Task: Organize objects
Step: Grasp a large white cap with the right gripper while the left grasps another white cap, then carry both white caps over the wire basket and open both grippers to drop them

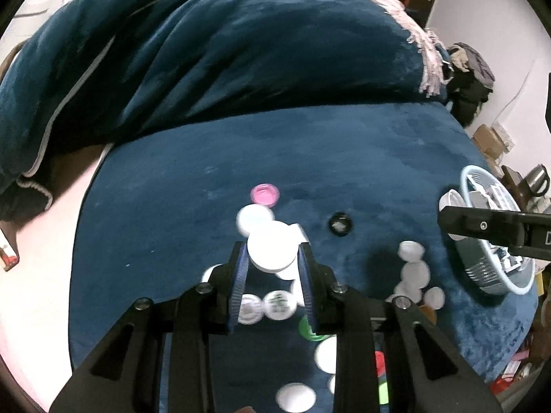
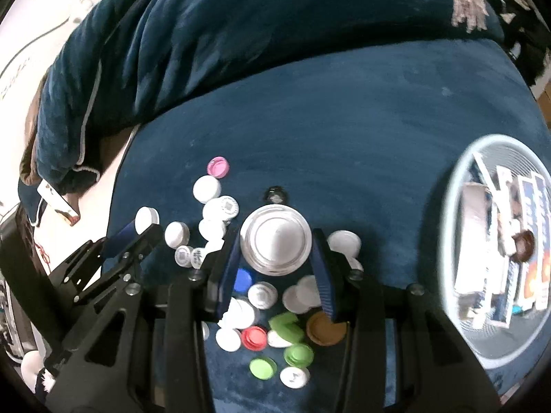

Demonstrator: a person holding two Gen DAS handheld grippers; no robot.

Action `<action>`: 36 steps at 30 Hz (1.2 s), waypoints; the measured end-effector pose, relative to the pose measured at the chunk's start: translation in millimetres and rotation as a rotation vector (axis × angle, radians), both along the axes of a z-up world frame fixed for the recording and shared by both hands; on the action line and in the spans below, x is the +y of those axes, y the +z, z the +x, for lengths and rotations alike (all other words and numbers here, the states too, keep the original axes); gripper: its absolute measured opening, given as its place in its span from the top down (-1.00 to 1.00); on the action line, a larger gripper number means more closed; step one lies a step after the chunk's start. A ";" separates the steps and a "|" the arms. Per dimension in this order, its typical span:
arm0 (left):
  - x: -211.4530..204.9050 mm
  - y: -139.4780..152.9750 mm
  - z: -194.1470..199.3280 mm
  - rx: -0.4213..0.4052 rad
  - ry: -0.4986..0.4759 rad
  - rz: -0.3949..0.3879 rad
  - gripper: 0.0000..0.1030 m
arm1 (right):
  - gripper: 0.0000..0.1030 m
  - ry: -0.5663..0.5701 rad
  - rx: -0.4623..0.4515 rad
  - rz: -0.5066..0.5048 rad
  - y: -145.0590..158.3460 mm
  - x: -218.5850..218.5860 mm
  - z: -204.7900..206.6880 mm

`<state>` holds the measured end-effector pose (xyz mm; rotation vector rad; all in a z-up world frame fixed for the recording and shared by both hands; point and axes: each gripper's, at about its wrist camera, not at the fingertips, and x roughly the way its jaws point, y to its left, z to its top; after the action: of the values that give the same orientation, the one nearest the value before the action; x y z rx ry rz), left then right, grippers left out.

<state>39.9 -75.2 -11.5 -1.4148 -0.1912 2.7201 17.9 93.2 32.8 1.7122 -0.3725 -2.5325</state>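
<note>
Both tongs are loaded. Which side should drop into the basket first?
Right, probably. The right tongs grip a large white lid, and the basket sits close on their right. The left tongs hold a smaller white cap; from there the basket lies further off, past the right tongs.

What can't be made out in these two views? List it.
- Basket contents: right wrist view, motion blur; only packets show, print unreadable.
- Caps under the left tool: left wrist view, its fingers and the white cap it grips cover them.
- Small dark object: too small and blurred to identify.
- Basket's far side: left wrist view, crossed by the right tool.
</note>
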 end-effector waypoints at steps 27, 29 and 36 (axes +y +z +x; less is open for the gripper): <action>287.8 46.3 -80.2 -0.073 -0.360 0.210 0.41 | 0.20 -0.570 0.078 -0.118 10.5 274.8 80.2; 303.3 40.1 -87.8 -0.095 -0.373 0.182 0.41 | 0.20 -0.578 0.067 -0.104 5.8 277.5 74.8; 318.4 29.1 -93.7 -0.097 -0.382 0.110 -0.04 | 0.17 -0.620 0.028 -0.032 -1.5 285.1 72.2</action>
<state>-53.8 243.3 17.6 -1.3883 -0.0644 2.3026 90.1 378.3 31.3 1.7519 -1.0841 -2.9105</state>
